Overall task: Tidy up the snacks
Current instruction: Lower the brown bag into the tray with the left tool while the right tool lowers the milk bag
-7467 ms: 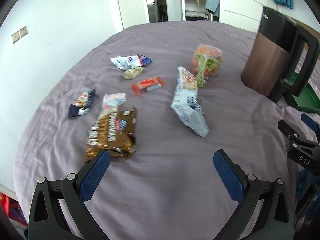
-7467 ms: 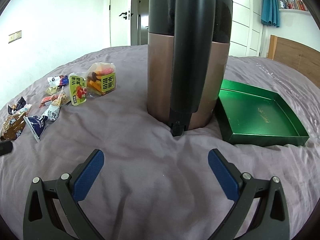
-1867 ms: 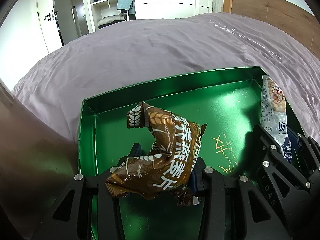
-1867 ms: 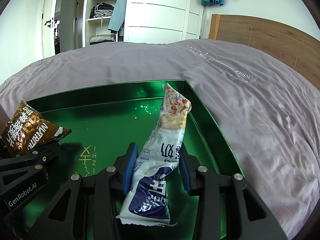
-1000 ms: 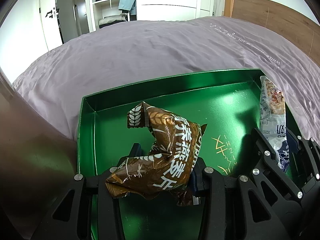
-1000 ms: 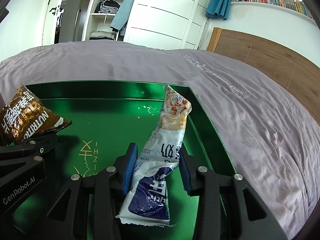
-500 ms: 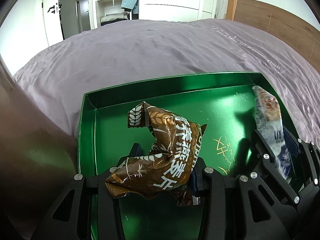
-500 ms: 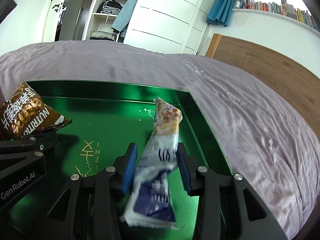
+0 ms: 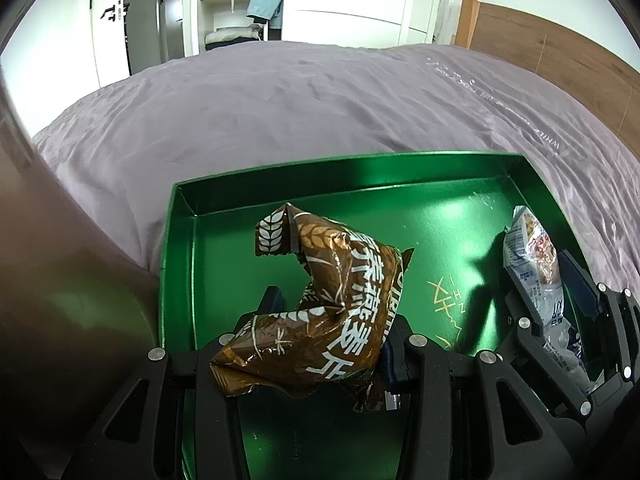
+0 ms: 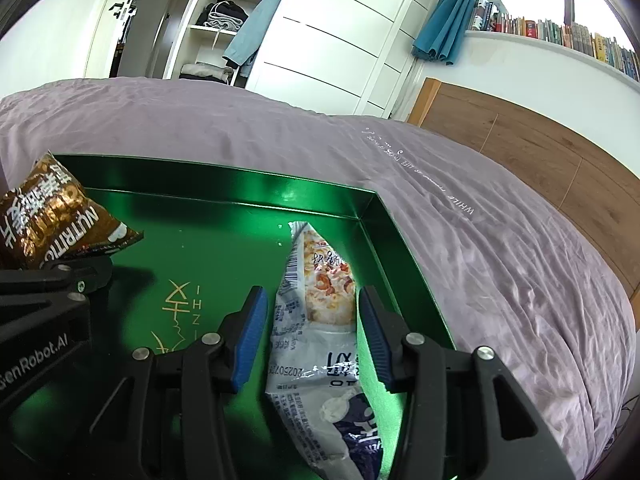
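My left gripper is shut on a crumpled brown snack bag and holds it over the left half of the green tray. My right gripper is open, its jaws apart on either side of a long white and blue snack packet that lies on the tray floor by the tray's right wall. The brown bag and the left gripper body also show in the right wrist view. The packet and the right gripper show at the right of the left wrist view.
The tray sits on a purple bedspread. A brown kettle body fills the left edge of the left wrist view, close beside the tray. A wooden headboard and white wardrobes stand behind.
My right gripper has opened and the white and blue packet has dropped onto the tray floor. My left gripper still holds the brown bag in about the same place.
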